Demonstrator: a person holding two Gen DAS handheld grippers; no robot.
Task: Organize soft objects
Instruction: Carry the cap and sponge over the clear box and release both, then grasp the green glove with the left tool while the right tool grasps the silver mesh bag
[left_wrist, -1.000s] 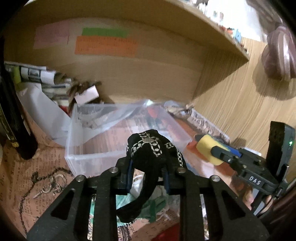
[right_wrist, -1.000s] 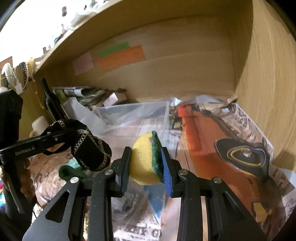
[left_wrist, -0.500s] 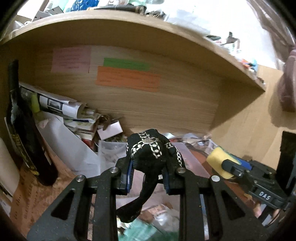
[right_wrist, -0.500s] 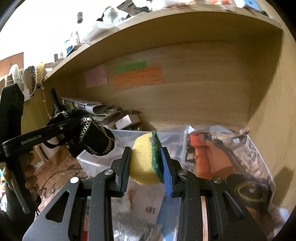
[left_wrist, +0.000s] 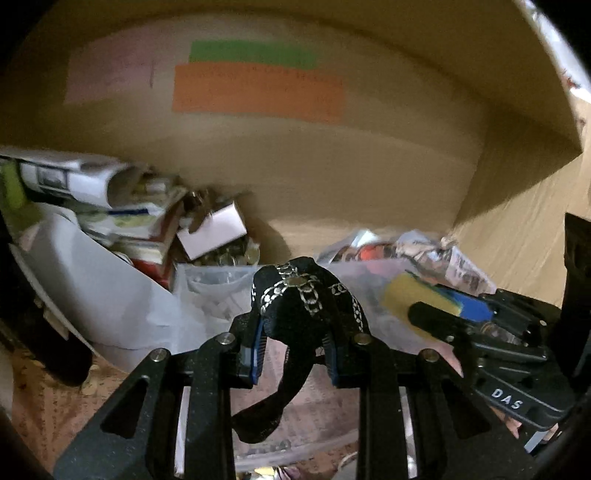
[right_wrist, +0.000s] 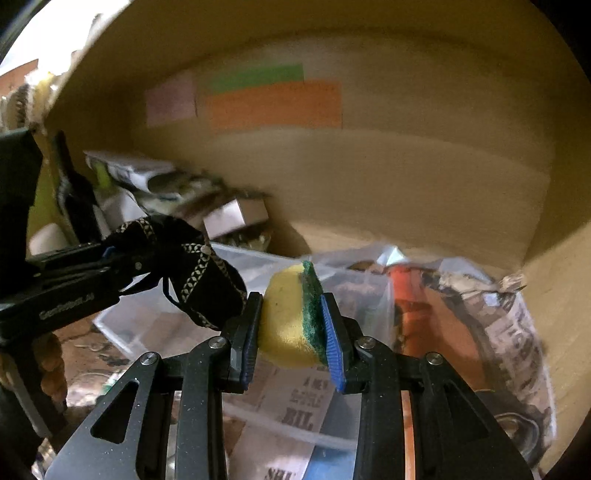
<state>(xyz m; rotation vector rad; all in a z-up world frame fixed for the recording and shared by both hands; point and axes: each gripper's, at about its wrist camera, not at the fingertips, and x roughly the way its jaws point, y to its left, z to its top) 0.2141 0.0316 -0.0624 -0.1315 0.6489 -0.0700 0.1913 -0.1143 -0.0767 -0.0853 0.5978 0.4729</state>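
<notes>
Inside a cluttered wooden shelf alcove lined with newspaper, the left gripper (left_wrist: 293, 350) is pinching a black fabric pouch with pale chain-pattern trim (left_wrist: 303, 306) and the right gripper (right_wrist: 291, 347) is squeezing a yellow sponge with green scouring layer (right_wrist: 293, 314), both hovering above a clear plastic bin (right_wrist: 155, 317), apparently for dropping in.

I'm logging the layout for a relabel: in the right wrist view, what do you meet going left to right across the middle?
Left gripper → black patterned cloth → yellow-green sponge in the right gripper's jaws → clear plastic bin → orange newspaper
</notes>
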